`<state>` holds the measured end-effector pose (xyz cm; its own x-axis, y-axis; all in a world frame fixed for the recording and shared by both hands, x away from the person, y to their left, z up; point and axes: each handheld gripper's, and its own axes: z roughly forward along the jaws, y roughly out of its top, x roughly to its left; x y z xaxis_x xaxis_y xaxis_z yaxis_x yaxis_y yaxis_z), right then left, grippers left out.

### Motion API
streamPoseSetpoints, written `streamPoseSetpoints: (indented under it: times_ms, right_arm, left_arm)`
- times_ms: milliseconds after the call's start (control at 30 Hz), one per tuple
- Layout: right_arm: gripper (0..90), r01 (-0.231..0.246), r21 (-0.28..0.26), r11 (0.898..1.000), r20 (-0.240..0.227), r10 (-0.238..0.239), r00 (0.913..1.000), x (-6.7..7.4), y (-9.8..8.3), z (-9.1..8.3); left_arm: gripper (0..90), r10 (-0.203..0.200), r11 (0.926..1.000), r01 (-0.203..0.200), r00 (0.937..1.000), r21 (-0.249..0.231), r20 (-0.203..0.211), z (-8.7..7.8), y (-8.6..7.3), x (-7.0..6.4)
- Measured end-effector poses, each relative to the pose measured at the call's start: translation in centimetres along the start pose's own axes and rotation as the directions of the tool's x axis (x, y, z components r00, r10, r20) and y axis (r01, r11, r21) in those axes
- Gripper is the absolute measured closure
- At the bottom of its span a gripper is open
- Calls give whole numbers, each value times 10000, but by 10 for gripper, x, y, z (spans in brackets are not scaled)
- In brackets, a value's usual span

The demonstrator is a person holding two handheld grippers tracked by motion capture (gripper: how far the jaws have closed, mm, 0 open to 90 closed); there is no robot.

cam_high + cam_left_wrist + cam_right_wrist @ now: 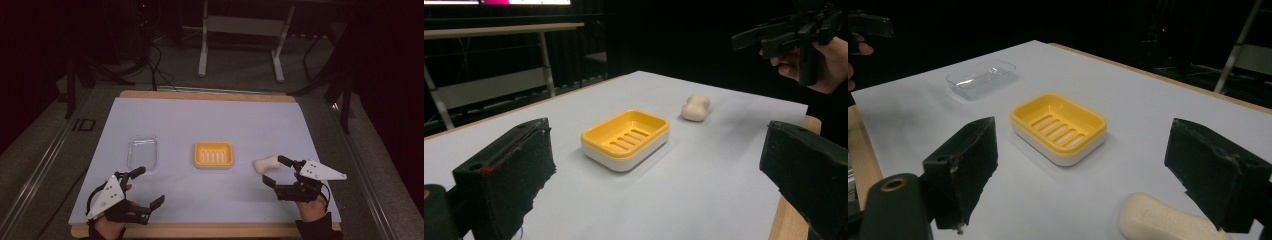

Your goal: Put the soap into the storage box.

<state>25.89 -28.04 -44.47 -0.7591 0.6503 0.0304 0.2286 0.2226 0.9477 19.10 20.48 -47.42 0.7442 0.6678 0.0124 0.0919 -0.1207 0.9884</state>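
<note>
A yellow soap dish with a slotted insert sits mid-table on the white mat. A cream bar of soap lies to its right. My right gripper is open just beside the soap, its jaws wide apart and holding nothing. In the right gripper view the soap lies low between the jaws, near the right one, with the dish beyond. My left gripper is open near the front left. Its view looks across at the dish and the soap.
A clear plastic tray lies left of the dish, just beyond my left gripper. The mat rests on a wooden board whose edge shows at front and back. Metal table legs stand on the floor behind.
</note>
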Motion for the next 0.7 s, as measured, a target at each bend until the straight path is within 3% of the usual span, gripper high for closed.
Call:
streamPoseSetpoints:
  times_ms: [400,500,700]
  right_arm:
    - [147,313,290,9991,-315,-304,9990,0,2,6]
    - [175,118,751,9971,-633,-70,9980,-3,4,9]
    - [154,348,1383,9898,-943,-218,9953,-8,10,12]
  left_arm:
    - [12,-4,10000,4,9999,16,128,2,0,0]
    - [12,-1,10000,0,9999,49,139,2,0,-1]
    - [12,41,9999,-42,9999,110,101,3,-1,-1]
